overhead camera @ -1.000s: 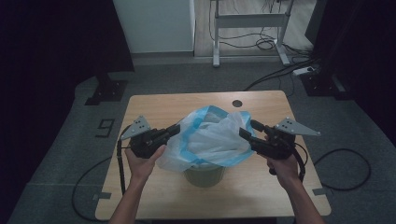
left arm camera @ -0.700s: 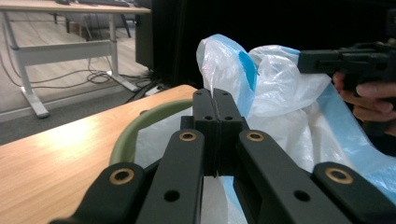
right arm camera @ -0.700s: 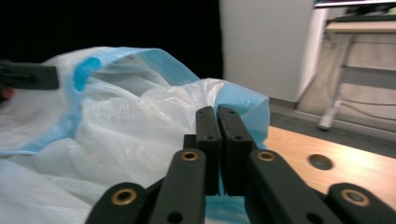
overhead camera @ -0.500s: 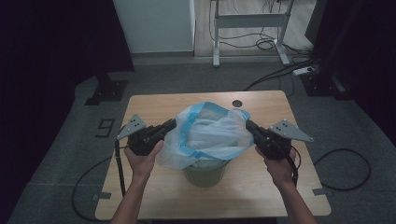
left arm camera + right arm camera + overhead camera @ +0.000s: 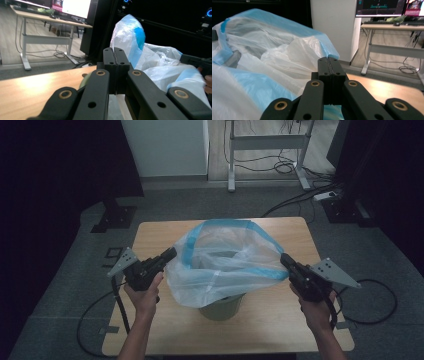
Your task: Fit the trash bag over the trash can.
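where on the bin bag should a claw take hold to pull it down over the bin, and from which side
Grip the blue band at the mouth of the bin bag, coming in from the outer sides, as the left claw and right claw do now. The band is the folded edge, stretched open above the bin, so opposite side grips likely keep the mouth wide while lowering.

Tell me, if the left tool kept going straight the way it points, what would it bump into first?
Most likely the plastic bag: the left tool is already shut on its rim and points into it.
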The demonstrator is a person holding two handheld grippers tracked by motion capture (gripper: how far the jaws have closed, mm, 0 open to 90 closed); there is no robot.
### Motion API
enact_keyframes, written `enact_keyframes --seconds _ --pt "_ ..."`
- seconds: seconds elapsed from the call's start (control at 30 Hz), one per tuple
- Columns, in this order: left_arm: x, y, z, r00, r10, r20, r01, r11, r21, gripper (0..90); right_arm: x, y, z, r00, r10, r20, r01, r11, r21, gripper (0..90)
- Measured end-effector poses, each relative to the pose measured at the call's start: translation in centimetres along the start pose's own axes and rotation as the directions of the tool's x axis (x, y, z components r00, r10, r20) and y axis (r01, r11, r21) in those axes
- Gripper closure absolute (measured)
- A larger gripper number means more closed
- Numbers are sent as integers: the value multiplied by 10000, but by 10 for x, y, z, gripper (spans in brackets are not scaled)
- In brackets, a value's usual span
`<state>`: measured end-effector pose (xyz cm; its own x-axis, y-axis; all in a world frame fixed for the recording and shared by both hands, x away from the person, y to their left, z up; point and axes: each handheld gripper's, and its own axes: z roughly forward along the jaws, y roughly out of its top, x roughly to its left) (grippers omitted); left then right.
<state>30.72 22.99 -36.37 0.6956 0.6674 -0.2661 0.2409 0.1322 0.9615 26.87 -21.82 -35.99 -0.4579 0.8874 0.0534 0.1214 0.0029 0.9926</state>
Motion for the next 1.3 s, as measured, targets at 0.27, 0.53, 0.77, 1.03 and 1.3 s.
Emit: enact_keyframes --seconds 0.27,0.53,0.77,1.03,1.3 --pt "5 -18 -25 9980 -500 381 484 9979 429 898 7 -30 -20 9991 247 -351 -224 9976 651 881" --pt "15 -40 -38 9939 -996 482 947 9910 941 897 13 -66 -25 9983 343 -467 -273 9894 1429 877" --pt "24 -52 -38 9899 -1361 406 1298 9828 1311 897 9 -83 -22 9981 449 -425 -362 9820 1856 872" --pt "29 -65 -40 9866 -1538 542 1443 9783 1489 897 10 -97 -19 9964 647 -550 -525 9782 2012 794" --pt "24 -59 -37 9882 -1357 714 1245 9820 1420 887 16 -67 -34 9968 756 -250 -726 9920 1035 502"
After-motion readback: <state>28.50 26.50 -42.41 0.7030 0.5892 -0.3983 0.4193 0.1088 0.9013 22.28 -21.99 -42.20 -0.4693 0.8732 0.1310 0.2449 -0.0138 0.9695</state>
